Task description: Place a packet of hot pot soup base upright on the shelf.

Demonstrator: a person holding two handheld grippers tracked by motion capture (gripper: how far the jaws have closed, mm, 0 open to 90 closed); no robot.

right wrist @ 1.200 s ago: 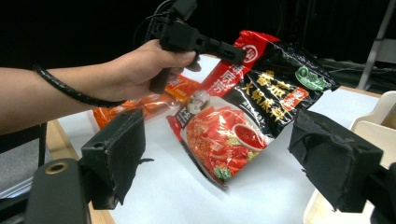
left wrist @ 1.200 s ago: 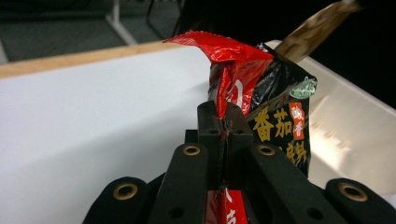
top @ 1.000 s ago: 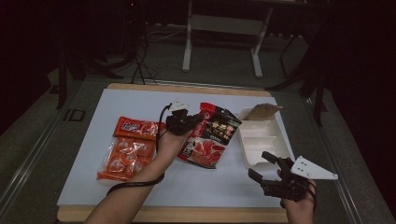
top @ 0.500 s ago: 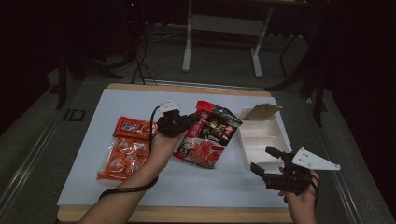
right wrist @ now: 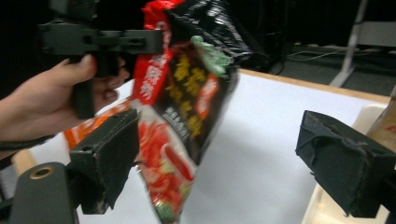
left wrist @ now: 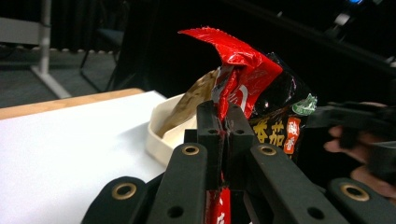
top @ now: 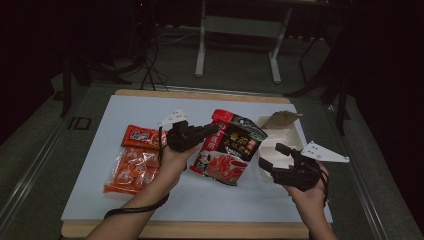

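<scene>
A red and black food pouch [top: 231, 146] hangs tilted above the white table mat, its lower end near the mat. My left gripper [top: 211, 130] is shut on its red top edge. In the left gripper view the jaws [left wrist: 224, 116] pinch that crumpled red edge of the pouch [left wrist: 254, 77]. My right gripper [top: 270, 157] is open just right of the pouch, in front of the white tray [top: 282, 141]. In the right gripper view its pads [right wrist: 108, 158] stand wide apart around the pouch's lower part [right wrist: 187, 98] without touching it.
Several red snack packets [top: 134, 160] lie left of the left hand. A brown packet [top: 278, 120] leans in the white tray's far end. The white mat [top: 130, 110] rests on a wooden board. Dark floor and table legs lie beyond.
My right gripper has moved forward and left, toward the pouch. My left gripper still holds the pouch in nearly the same place, tilted a little differently.
</scene>
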